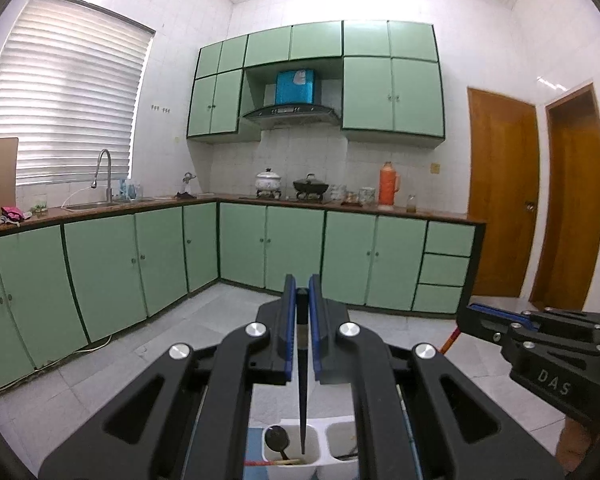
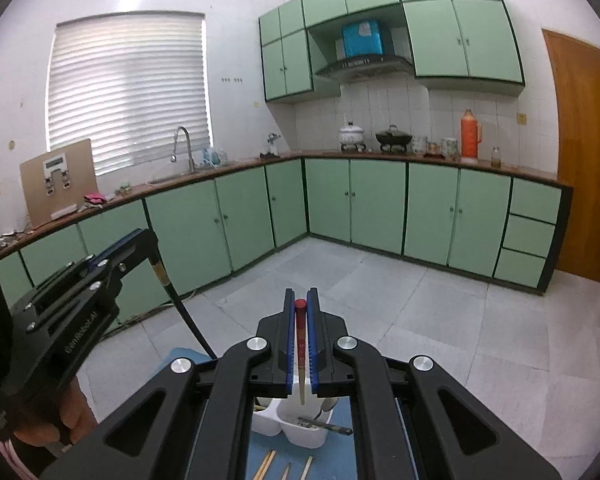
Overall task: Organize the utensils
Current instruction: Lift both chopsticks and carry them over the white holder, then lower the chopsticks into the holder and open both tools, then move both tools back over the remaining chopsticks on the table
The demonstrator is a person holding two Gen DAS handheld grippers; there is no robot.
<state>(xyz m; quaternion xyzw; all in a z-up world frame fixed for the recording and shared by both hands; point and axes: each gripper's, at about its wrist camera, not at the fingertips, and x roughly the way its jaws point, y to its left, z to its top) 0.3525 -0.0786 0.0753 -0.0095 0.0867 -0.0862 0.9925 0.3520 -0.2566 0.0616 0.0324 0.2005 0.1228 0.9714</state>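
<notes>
While the left wrist view looks across the kitchen, the left tool (image 1: 302, 292) is clamped on a black chopstick (image 1: 302, 384) — tip hanging over the white holder (image 1: 320, 446), left compartment. Right wrist view: right tool (image 2: 301, 304) pinched shut on a red-topped chopstick (image 2: 301, 354) above the holder w/ loose chopsticks (image 2: 286, 468) on the blue mat (image 2: 340, 454).

White holder (image 2: 296, 426) compartments crowded; open air around both grippers
</notes>
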